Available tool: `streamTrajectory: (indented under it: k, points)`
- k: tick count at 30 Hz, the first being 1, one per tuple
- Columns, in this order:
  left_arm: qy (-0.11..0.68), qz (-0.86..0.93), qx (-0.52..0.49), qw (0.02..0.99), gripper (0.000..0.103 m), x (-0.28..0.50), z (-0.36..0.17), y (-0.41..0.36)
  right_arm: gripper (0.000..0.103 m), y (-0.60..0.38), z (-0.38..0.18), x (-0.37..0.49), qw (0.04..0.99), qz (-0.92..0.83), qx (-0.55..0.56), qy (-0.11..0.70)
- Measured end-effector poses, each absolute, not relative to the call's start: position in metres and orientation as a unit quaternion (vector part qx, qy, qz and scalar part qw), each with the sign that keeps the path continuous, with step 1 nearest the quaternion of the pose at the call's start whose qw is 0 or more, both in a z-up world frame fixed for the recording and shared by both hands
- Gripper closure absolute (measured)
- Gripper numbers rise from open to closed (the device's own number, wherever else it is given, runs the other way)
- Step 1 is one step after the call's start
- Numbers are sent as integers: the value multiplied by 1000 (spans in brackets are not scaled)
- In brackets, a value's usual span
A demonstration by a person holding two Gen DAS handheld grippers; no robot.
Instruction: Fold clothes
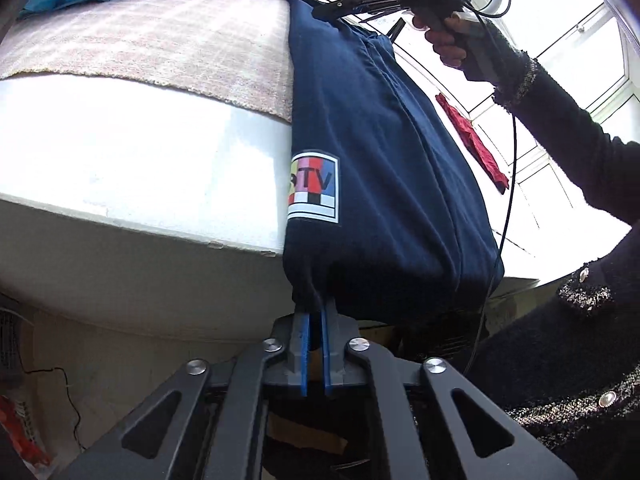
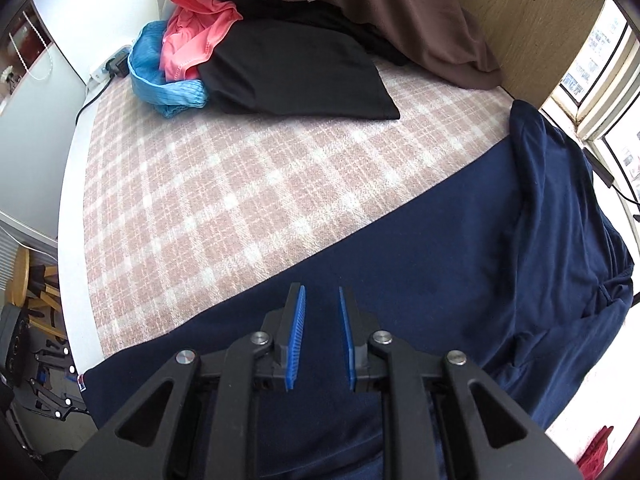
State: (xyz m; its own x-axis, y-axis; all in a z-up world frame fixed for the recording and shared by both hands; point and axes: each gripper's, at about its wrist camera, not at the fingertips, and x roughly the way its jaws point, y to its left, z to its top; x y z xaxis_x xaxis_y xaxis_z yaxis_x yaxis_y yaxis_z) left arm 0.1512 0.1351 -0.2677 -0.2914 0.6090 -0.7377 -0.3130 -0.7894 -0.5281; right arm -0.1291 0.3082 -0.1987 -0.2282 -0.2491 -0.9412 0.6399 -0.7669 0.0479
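Navy shirt (image 2: pixel 440 248) lay across the near right part of the counter (image 2: pixel 92 240), on the plaid cloth (image 2: pixel 248 184), one part bunched in folds near the right edge by the window (image 2: pixel 600 92). In the left wrist view its hem end hung off the counter edge. Plaid cloth bare through the middle: open room there. Far side taken by a pile: black garment (image 2: pixel 296 76), brown one (image 2: pixel 384 8), pink one (image 2: pixel 200 28), light blue one (image 2: pixel 160 80). Counter's left edge stayed clear, white rim visible.

Left gripper (image 1: pixel 315 312): jaws together, clamped on a corner of the shirt at the hanging end, cloth pinched between the blue pads (image 1: pixel 305 344).

Right gripper (image 2: pixel 322 292): jaws slightly apart, nothing between the pads, hovering over the shirt; contact not discernible. From the left wrist view it was up at the shirt's far end, held by a hand (image 1: pixel 448 40) in a dark sleeve (image 1: pixel 568 136).

Writing: patch (image 1: pixel 314 188) on the shirt read "TV", letters before it hidden by a fold. Right gripper body read "DAS".
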Motion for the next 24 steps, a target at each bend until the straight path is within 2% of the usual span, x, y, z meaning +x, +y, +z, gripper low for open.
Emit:
streamTrajectory:
  k: [8, 10, 15, 17, 22, 24]
  points:
    - [-130, 800, -500, 306, 99, 180, -215, 127, 85, 306, -224, -131, 285, -762, 558, 163]
    - [-125, 796, -511, 299, 99, 178, -225, 127, 77, 306, -225, -130, 293, -768, 547, 155]
    - [-68, 778, -581, 232, 95, 165, -260, 120, 75, 311, -222, -123, 292, -770, 551, 134]
    - [-72, 777, -581, 230, 95, 170, -256, 110, 75, 323, -208, -110, 304, -773, 548, 100]
    - [-51, 781, -570, 250, 84, 172, -235, 101, 75, 369, -162, -40, 300, -804, 513, 12]
    - [-35, 778, -566, 270, 70, 164, -229, 104, 74, 389, -150, -1, 283, -815, 505, -20]
